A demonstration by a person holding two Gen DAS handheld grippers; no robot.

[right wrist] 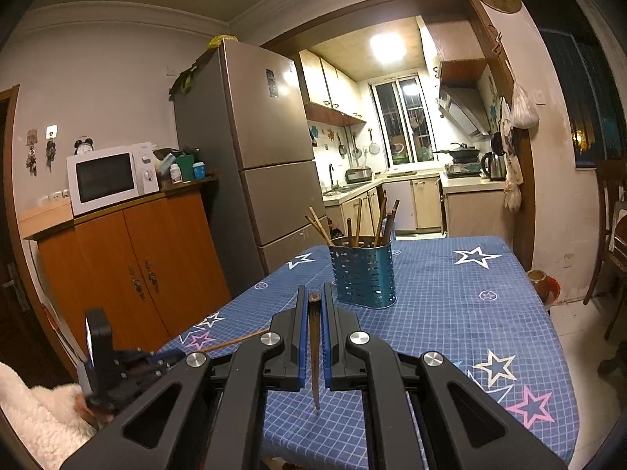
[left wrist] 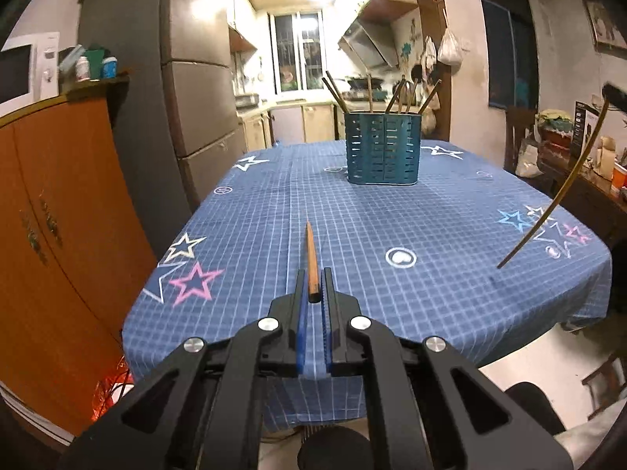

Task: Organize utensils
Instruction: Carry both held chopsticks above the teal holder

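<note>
A blue perforated utensil holder (left wrist: 382, 149) stands on the far part of the table and holds several wooden chopsticks (left wrist: 395, 96); it also shows in the right wrist view (right wrist: 362, 272). My left gripper (left wrist: 313, 284) is shut on a wooden chopstick (left wrist: 311, 260) that points forward over the table. My right gripper (right wrist: 313, 297) is shut on the thick end of a dark chopstick (right wrist: 314, 360) whose tip hangs down toward me. In the left wrist view the right gripper (left wrist: 615, 96) shows high at the right with its chopstick (left wrist: 556, 199) hanging. In the right wrist view the left gripper (right wrist: 117, 364) is low at the left.
The table wears a blue checked cloth with stars (left wrist: 392, 235). An orange cabinet (right wrist: 133, 274) with a microwave (right wrist: 111, 178) and a grey fridge (right wrist: 250, 164) stand to the left. A kitchen lies beyond. A cluttered side table (left wrist: 580, 149) and a chair (right wrist: 611, 235) are at the right.
</note>
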